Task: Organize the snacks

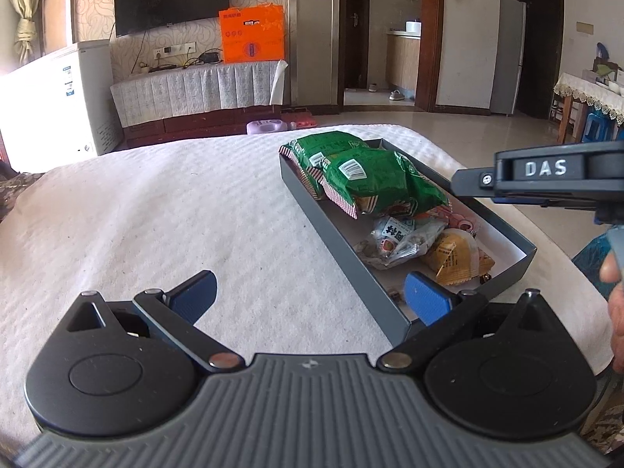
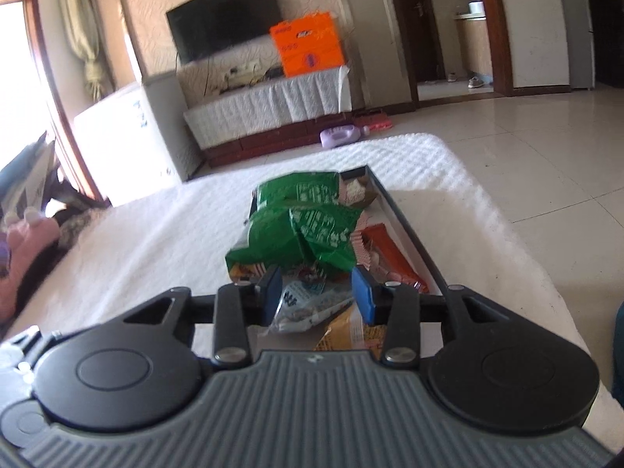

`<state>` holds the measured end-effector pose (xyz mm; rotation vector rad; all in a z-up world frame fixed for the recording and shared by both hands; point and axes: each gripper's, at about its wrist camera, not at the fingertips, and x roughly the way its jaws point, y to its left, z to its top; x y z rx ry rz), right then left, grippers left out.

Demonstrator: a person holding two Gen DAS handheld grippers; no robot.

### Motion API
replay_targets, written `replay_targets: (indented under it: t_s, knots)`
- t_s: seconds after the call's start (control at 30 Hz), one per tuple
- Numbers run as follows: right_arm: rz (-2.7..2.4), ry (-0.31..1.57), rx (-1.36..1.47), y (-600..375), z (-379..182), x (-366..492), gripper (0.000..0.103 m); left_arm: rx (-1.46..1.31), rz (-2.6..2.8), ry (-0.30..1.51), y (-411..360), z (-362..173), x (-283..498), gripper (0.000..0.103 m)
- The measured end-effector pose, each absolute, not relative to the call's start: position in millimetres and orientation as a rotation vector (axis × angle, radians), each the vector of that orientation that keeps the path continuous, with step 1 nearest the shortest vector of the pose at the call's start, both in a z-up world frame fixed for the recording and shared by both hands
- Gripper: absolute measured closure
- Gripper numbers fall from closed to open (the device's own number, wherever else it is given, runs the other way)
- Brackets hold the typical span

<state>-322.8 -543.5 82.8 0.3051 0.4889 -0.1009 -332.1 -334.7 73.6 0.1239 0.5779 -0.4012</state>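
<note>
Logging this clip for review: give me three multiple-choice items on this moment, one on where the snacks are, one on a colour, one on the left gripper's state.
1. Where do the snack packets lie?
A. in the grey box
B. on the floor
C. on the TV stand

2. What colour are the two big packets at the far end of the box?
A. blue
B. green
C. white

3. How does the left gripper stand?
A. shut on a packet
B. shut, empty
C. open, empty

Key: A, the packets sit inside the grey box; B, the big packets are green; C, the left gripper has its fingers wide apart over the white cloth.
</note>
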Motion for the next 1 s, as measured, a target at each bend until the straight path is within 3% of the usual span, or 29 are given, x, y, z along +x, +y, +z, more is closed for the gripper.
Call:
replay_targets:
  t_s: [0.1, 0.23, 0.4, 0.63, 1.0]
  knots:
    - [-0.132, 0.458, 0.299, -537, 87, -344, 0.057, 0.103, -0.422, 0.57, -334, 76, -335, 0.0]
    - [-0.247, 0.437, 0.316, -523, 97, -384, 0.035, 0.104, -0.439, 0.553, -336, 80, -342, 0.0]
    - [-0.276, 0.506, 0.243, -510, 109, -420, 0.031, 0.108, -0.459, 0.542, -338, 82, -349, 0.0]
    - [-0.222, 0.608, 0.218, -501, 84, -460, 0.03, 0.11, -0.475, 0.529, -341, 83, -356, 0.0]
    - [-0.22, 0.679, 0.161, -487, 74, -452, 0.03, 0.156, -0.533, 0.507, -352, 78, -370, 0.0]
